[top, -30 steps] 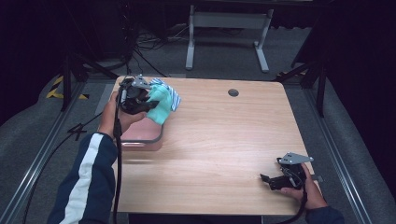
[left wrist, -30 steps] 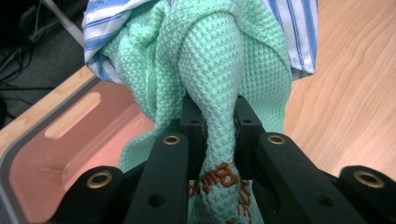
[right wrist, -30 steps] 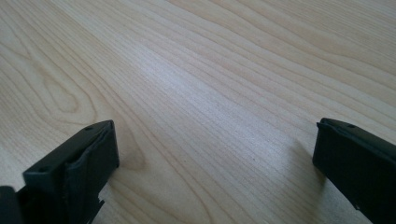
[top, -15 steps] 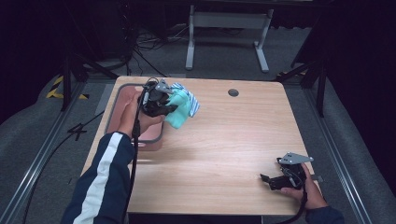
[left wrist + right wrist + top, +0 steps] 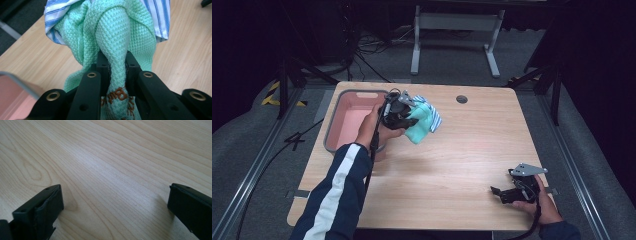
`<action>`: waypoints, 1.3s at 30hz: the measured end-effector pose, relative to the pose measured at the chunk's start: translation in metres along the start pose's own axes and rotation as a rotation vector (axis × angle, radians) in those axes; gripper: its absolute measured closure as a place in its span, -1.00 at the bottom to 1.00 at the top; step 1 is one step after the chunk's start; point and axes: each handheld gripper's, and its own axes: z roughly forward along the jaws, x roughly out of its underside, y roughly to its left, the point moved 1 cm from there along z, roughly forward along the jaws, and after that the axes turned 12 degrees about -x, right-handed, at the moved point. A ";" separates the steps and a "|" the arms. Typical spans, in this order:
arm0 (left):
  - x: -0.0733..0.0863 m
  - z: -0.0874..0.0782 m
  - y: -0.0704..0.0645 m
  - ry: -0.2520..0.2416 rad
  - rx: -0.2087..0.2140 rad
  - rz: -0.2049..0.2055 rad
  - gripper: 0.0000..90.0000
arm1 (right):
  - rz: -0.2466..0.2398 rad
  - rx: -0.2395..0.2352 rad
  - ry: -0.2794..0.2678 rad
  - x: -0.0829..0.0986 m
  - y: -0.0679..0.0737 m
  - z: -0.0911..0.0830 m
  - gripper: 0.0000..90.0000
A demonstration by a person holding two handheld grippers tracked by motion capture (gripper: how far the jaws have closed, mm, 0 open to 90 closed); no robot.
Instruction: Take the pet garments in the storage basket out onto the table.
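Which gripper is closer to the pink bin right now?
Left. The left gripper, shut on the green towel, is just beside the pink bin; the right gripper rests open at the table's opposite near corner.

A bunched mint-green waffle-weave cloth [image 5: 117, 37] hangs in the air above the worktop's [image 5: 452, 165] left half, just right of the pink bin [image 5: 347, 125]. A rolled fold of it is pinched between the black jaws of the left gripper [image 5: 404, 117], with brown embroidered lettering showing low on that fold. A white cloth with blue stripes [image 5: 156, 15] is gathered with it, wrapping the far side of the green bundle.
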 end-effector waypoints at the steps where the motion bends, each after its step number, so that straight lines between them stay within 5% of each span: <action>1: -0.002 0.002 -0.003 -0.002 0.009 0.007 0.76 | 0.000 0.000 0.000 0.000 0.000 0.000 -0.99; 7: -0.008 0.020 -0.018 0.010 0.051 0.019 0.76 | 0.000 0.000 0.000 0.000 0.000 0.000 -0.99; 24: 0.008 0.089 -0.057 0.124 0.102 0.057 0.75 | -0.001 -0.001 0.000 0.000 0.000 0.000 -0.99; 39: 0.023 0.108 -0.071 0.168 0.136 0.050 0.55 | -0.002 -0.002 0.001 0.000 0.000 0.000 -0.99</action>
